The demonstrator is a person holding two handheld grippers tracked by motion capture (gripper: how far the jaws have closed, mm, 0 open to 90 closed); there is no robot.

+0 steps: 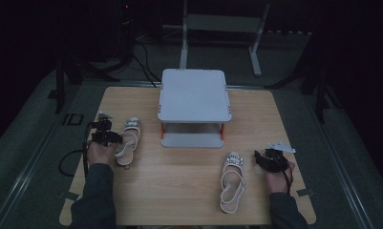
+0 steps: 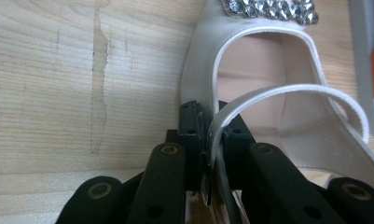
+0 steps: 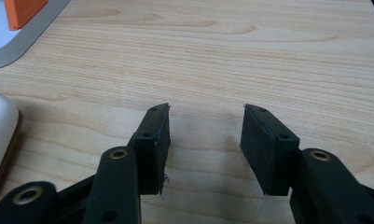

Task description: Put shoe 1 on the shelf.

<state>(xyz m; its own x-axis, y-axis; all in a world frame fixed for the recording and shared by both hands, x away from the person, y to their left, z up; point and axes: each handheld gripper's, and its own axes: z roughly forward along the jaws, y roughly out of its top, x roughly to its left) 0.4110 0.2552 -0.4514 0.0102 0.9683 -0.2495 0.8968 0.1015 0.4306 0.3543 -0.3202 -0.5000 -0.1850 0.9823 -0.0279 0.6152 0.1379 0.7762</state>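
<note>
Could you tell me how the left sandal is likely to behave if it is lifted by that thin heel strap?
The left gripper is shut on the left sandal at its slim strap, which looks floppy, so the shoe would probably dangle and swing. The jewelled toe may tip downward. It seems light.

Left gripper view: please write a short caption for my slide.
Left gripper shut on the white slingback strap of a rhinestone-trimmed sandal on the wooden table.

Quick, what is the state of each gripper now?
Left gripper: closed on the left sandal's side and strap.
Right gripper: open, holding nothing.
</note>
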